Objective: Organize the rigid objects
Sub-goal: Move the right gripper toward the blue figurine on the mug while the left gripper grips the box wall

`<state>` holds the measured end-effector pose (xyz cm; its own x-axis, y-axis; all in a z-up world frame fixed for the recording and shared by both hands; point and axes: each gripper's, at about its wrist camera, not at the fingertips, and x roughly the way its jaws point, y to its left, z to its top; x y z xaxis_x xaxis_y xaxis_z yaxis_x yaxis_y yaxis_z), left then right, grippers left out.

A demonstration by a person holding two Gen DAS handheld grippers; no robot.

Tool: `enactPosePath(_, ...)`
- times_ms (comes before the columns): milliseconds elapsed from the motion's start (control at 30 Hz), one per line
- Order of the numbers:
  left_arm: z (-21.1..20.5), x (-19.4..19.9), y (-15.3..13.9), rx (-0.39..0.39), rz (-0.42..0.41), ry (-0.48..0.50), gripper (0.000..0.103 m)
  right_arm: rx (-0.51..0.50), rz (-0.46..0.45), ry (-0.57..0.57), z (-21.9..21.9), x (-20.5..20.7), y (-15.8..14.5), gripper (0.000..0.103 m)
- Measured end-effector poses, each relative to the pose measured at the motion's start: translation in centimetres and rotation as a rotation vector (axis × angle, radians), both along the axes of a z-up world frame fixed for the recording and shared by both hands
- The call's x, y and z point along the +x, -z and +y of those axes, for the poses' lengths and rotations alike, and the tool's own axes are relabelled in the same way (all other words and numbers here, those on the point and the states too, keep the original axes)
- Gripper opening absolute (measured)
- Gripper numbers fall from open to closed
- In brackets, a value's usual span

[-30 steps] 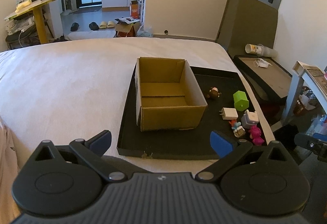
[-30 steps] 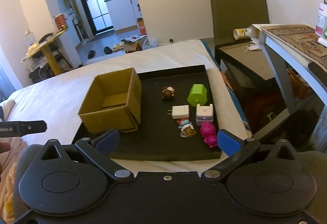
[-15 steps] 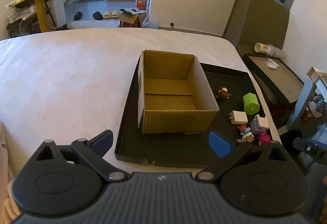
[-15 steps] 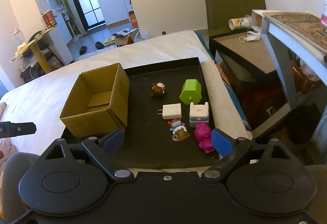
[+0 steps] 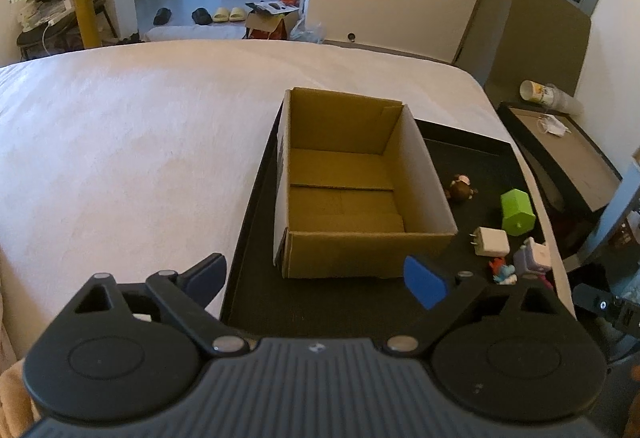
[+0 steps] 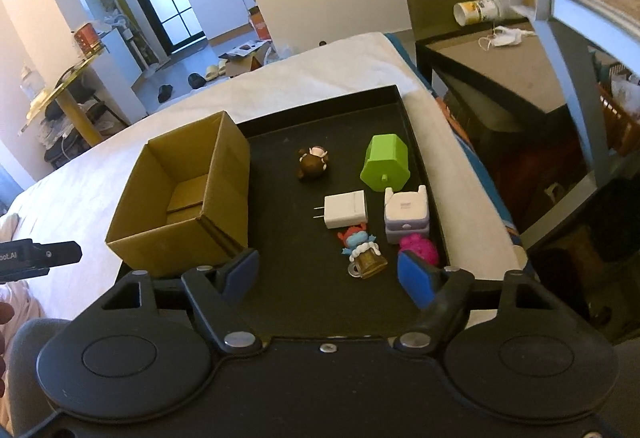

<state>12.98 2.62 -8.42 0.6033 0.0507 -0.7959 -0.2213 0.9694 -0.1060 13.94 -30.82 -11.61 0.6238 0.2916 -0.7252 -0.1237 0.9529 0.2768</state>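
Sitting on a shallow black rectangular tray (image 6: pixel 404 106) on a white-covered bed (image 5: pixel 140 142), an open brown cardboard box (image 5: pixel 352 190) with nothing inside but its folded bottom flaps. Scattered on the tray to the right of the box, well apart from it: a small brown figurine (image 6: pixel 313 163), a lime-green hexagonal plastic block (image 6: pixel 386 164), a white wall charger with two prongs (image 6: pixel 345 209), a pale lilac square gadget (image 6: pixel 406 214), a blue-and-red toy on a tan mug (image 6: pixel 362 252) and a bright pink bumpy toy (image 6: pixel 420 248). Hovering over the tray's near edge in front of the box, left gripper (image 5: pixel 316 278), blue pads spread wide, holding nothing. Poised just short of the mug toy and pink toy, right gripper (image 6: pixel 326 276), likewise spread and empty.
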Motion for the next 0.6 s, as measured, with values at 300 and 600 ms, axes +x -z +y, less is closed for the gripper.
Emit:
enactPosePath(300, 1.1, 2.7, 1.9, -0.022, 0.037, -0.062, 0.068, 0.015, 0.038, -0.010, 0.5, 2.5, 1.9, 0.062)
enactPosePath(600, 2.0, 5.0, 3.2, -0.034, 0.050, -0.109, 0.051, 0.013, 0.077, -0.025, 1.0, 4.7, 4.2, 0.050)
